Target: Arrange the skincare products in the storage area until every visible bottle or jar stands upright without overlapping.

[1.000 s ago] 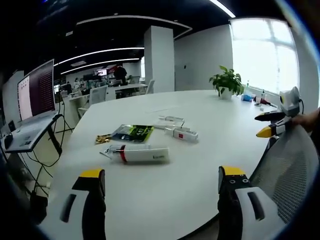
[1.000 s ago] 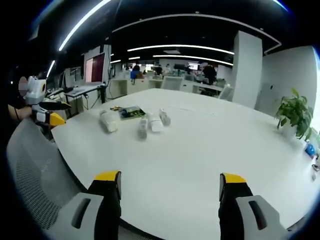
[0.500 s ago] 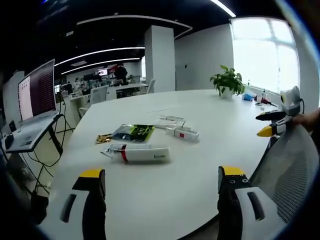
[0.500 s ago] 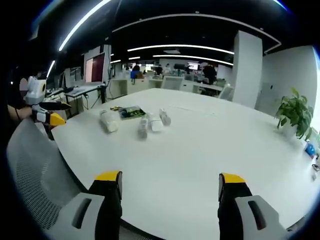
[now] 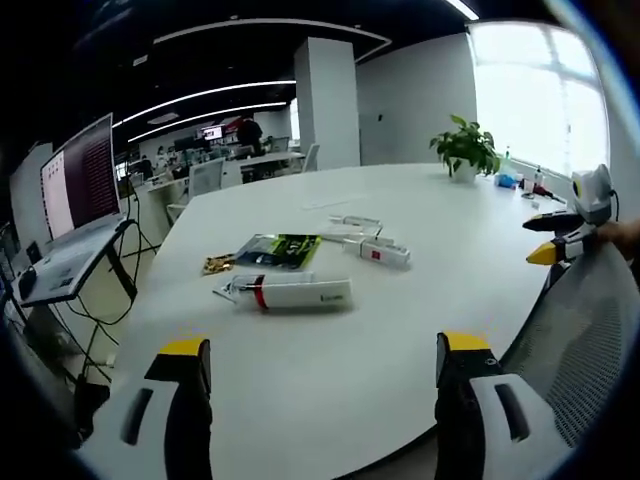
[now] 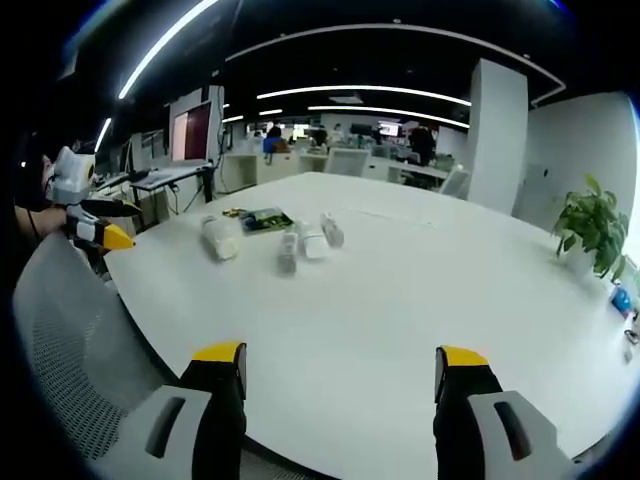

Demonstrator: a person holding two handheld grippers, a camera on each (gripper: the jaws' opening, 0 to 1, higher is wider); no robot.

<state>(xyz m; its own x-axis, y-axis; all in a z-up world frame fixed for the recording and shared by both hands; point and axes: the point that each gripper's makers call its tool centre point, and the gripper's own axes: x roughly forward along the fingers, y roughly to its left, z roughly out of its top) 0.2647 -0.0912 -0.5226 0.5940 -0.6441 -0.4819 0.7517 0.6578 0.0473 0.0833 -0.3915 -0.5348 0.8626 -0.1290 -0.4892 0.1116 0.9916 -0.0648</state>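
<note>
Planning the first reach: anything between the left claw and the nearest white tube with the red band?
Nothing visible. In the left gripper view only bare white table lies between the open left claw and the white tube with the red band, which lies on its side. The green sachet and smaller white tubes sit beyond it.

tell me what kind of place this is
Most likely an open-plan office: a large white meeting table, a mesh office chair, a laptop on a stand, and rows of desks behind under strip ceiling lights.

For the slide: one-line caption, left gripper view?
Open left gripper faces skincare tubes lying flat on the white table.
</note>
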